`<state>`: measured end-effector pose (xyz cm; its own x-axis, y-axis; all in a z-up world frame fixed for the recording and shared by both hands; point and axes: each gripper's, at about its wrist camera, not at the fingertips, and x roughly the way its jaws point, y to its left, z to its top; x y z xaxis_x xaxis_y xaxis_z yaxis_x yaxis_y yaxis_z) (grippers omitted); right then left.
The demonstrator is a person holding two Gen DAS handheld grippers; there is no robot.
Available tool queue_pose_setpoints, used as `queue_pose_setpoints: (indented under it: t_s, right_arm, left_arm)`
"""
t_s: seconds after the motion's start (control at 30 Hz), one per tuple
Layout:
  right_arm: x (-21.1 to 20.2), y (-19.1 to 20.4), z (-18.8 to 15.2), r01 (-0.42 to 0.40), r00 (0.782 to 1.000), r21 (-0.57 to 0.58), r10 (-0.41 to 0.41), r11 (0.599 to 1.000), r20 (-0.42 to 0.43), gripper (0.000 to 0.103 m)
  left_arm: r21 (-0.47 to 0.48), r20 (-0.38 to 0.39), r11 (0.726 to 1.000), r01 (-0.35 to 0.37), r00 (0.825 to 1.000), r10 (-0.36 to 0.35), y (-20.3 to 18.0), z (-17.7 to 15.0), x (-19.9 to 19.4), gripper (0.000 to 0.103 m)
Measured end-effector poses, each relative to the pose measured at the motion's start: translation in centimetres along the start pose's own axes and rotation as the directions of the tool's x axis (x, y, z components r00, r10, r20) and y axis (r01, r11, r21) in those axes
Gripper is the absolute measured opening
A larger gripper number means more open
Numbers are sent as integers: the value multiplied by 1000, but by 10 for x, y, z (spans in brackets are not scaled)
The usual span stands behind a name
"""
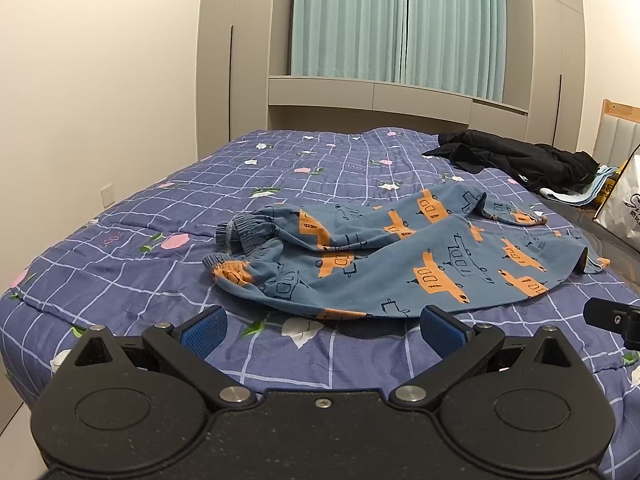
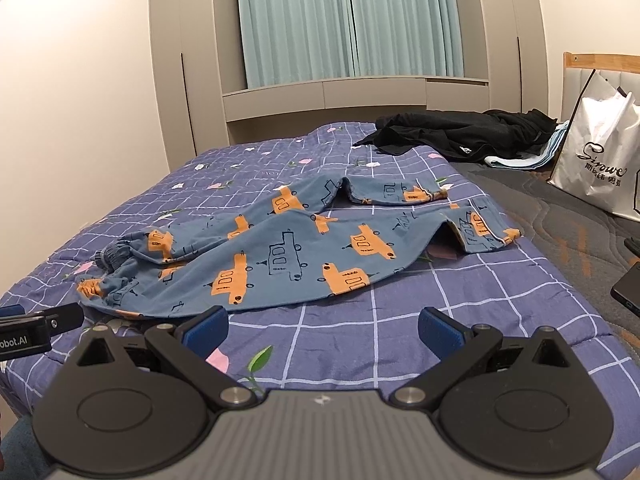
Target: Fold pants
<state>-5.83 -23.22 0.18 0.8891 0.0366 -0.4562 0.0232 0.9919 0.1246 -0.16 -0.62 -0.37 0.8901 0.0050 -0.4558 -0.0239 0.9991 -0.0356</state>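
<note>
Blue pants [image 1: 400, 264] printed with orange and outlined cars lie spread across the bed, legs side by side, elastic cuffs [image 1: 236, 236] bunched at the left and the waist end at the right. The same pants [image 2: 288, 256] fill the middle of the right wrist view. My left gripper [image 1: 322, 330] hovers open just short of the pants' near edge, nothing between its blue pads. My right gripper [image 2: 322, 330] is open too, over bare quilt in front of the pants. The left gripper's tip [image 2: 40, 324] shows at the left edge of the right wrist view.
The bed carries a purple checked quilt [image 1: 120, 264] with flower prints. A heap of black clothes [image 2: 460, 132] lies at the far right, on a light blue cloth. A white shopping bag [image 2: 600, 148] stands by the headboard. A dark flat device [image 2: 628, 288] rests at the right edge.
</note>
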Motion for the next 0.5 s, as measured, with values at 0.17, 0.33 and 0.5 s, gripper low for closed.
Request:
queue_pose_setpoints:
  t_s: [0.17, 0.33, 0.5]
  right_arm:
    - [0, 0, -1, 0, 1000, 0, 0, 1000, -3, 103]
    - [1, -1, -1, -1, 1000, 2, 1, 1000, -6, 103]
    - [1, -1, -2, -3, 1000, 2, 3, 1000, -5, 103]
  left_arm:
    - [1, -1, 1000, 1, 1000, -1, 0, 0, 0, 102]
    - [2, 0, 1000, 1, 1000, -1, -1, 0, 0, 102]
    - [2, -1, 1000, 0, 1000, 0, -1, -1, 0, 102]
